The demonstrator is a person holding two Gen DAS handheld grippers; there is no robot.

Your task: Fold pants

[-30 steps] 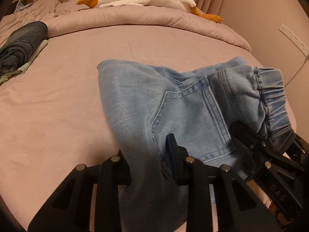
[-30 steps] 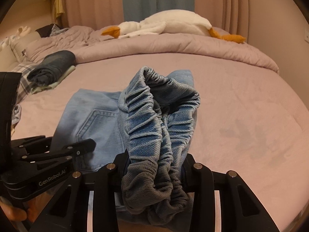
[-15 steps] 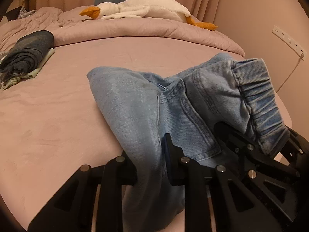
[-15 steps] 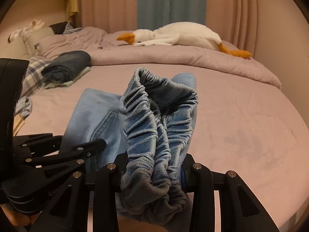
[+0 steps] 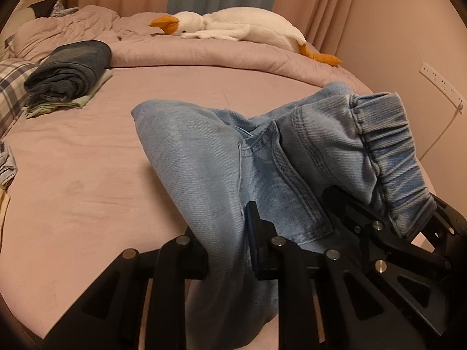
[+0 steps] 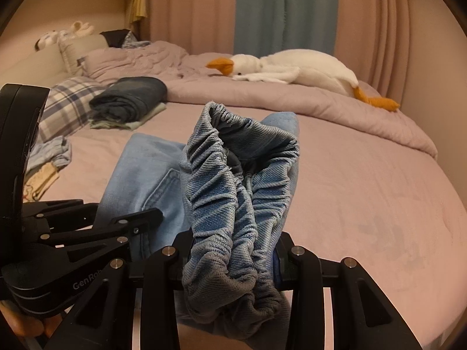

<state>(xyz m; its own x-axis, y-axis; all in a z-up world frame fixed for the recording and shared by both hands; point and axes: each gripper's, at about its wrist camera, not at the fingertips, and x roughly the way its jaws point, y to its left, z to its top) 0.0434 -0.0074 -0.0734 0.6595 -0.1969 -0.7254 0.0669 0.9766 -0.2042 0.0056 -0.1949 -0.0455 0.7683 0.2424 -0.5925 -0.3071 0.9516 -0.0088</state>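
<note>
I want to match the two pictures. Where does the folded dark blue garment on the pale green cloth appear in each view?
Left wrist view: the folded dark blue garment lies at the upper left, on the pink bed, far from the light blue denim pants.
Right wrist view: it lies left of centre, beside the checked pillow.
Shared landmark: the white plush goose behind it.

Warm dim bedroom: pink-sheeted bed (image 5: 87,180), pink and blue curtains (image 6: 286,11), wall socket strip (image 5: 442,83).

Bare bed (image 5: 87,180) left; folded clothes (image 5: 70,71) and goose (image 5: 233,27) beyond.
</note>
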